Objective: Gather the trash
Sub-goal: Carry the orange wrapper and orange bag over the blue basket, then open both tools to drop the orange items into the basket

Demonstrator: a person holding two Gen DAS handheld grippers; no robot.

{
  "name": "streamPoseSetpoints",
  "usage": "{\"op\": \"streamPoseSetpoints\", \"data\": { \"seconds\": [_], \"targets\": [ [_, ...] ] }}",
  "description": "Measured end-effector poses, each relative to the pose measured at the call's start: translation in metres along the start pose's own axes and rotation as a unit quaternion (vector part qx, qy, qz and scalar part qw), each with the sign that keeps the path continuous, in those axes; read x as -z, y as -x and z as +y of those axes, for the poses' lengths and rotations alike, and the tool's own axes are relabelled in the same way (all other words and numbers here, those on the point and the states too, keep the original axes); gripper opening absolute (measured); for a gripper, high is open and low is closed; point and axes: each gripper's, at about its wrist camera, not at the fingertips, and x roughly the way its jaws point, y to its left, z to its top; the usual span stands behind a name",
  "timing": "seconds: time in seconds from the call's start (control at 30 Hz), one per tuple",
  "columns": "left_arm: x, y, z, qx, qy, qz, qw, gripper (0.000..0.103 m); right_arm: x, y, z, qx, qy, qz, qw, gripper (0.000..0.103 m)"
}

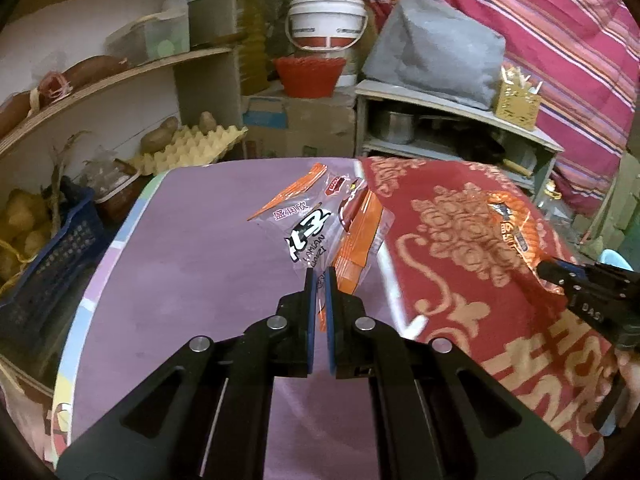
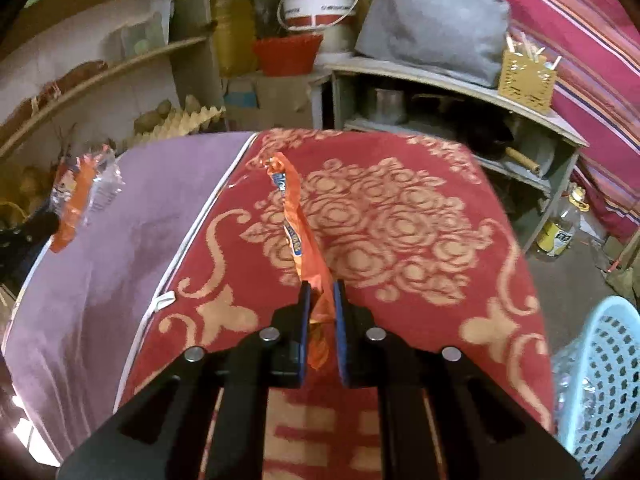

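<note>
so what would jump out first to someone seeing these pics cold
Probably the two black claws, each shut on a snack wrapper: the left claw pinches a clear and orange wrapper over the purple table, and the right claw holds an orange wrapper above the red and gold patterned cloth. Next, the pale blue perforated basket at the right edge of the right wrist view.
</note>
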Motion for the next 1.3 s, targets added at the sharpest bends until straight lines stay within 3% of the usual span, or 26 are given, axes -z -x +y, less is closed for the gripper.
{"op": "streamPoseSetpoints", "data": {
  "seconds": [0.23,0.5,0.87,1.1,1.3],
  "targets": [
    [0.001,0.007,-0.055,0.028,-0.038,-0.009,0.9988,0.003,0.009,0.046,-0.058,0.023,-0.042,-0.022,0.999,0.011],
    [-0.002,0.02,-0.133,0.087,-0.069,-0.026,0.9935,0.003,0.033,0.1,-0.136,0.075,-0.087,-0.044,0.992,0.011],
    [0.026,0.032,-0.286,0.181,-0.152,-0.034,0.9711,0.003,0.085,0.142,-0.242,0.137,-0.154,-0.034,0.978,0.011],
    [0.052,0.02,-0.369,0.23,-0.183,-0.011,0.9559,0.003,0.102,0.15,-0.271,0.149,-0.168,-0.025,0.974,0.011],
    [0.053,0.002,-0.397,0.233,-0.178,0.001,0.956,0.01,0.114,0.15,-0.286,0.153,-0.186,-0.013,0.971,0.011]
  ]
}}
